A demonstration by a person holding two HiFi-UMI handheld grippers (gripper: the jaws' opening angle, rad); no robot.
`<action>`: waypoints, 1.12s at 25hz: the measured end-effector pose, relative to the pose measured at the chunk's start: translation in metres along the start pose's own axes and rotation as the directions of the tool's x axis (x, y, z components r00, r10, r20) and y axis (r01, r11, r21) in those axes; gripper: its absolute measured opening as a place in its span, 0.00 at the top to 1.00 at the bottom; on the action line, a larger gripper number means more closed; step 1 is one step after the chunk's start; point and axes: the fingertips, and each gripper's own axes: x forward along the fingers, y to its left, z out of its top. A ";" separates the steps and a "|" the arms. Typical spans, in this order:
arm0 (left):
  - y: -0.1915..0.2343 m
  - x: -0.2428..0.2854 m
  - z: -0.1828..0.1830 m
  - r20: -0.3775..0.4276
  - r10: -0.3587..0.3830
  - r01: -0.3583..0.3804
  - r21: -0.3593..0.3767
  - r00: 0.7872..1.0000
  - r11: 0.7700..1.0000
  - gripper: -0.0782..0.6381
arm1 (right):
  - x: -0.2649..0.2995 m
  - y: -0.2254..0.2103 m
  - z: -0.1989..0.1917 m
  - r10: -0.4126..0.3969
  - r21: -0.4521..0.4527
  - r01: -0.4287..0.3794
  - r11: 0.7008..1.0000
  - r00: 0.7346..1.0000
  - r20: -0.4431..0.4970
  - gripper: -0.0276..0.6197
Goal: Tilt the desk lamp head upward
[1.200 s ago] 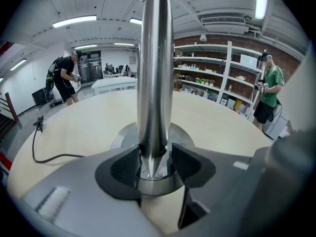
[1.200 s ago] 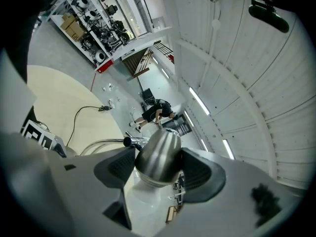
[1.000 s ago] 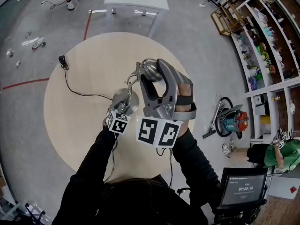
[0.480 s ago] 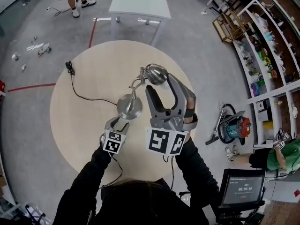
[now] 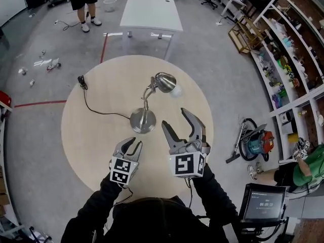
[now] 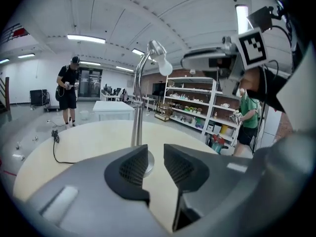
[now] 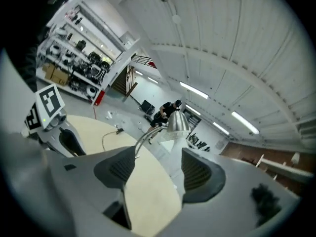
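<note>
Lamp: a polished metal lamp (image 5: 147, 105) stands upright at the table's (image 5: 96, 140) centre, its cord (image 5: 93, 105) trailing to the table's left.
Head: the small shade (image 5: 165, 81) tops a curved neck, with the bulb (image 5: 175, 90) showing at its mouth.
Left gripper (image 5: 135, 145): over the table's near side, clear of the lamp; the jaws are closing with nothing between them.
Right gripper (image 5: 174, 118): over the table's near side, jaws wide apart and empty.
Handling: rigid and probably slick. The base (image 5: 143, 121) looks weighted, yet the lamp could skid or tip.
Hold: best pinch the shade's sides near the neck, sparing the fragile bulb, and steady the base with the other gripper.
</note>
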 end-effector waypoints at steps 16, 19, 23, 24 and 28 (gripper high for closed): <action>-0.060 -0.114 0.064 0.206 -0.098 0.107 -0.033 0.974 0.994 0.88 | -0.101 0.089 -0.073 0.211 0.828 -0.292 0.479 0.954 0.215 0.90; -0.065 -0.112 0.065 0.204 -0.087 0.109 -0.098 0.975 0.989 0.88 | -0.108 0.085 -0.067 0.191 0.835 -0.304 0.458 0.951 0.242 0.95; -0.079 -0.111 0.068 0.199 -0.114 0.140 -0.122 0.973 0.983 0.88 | -0.109 0.085 -0.043 0.173 0.808 -0.324 0.492 0.946 0.273 0.95; -0.083 -0.111 0.069 0.197 -0.124 0.149 -0.116 0.972 0.982 0.88 | -0.108 0.085 -0.038 0.176 0.800 -0.333 0.499 0.943 0.283 0.95; -0.090 -0.110 0.070 0.184 -0.135 0.156 -0.103 0.974 0.982 0.88 | -0.105 0.092 -0.029 0.204 0.771 -0.374 0.516 0.928 0.313 0.95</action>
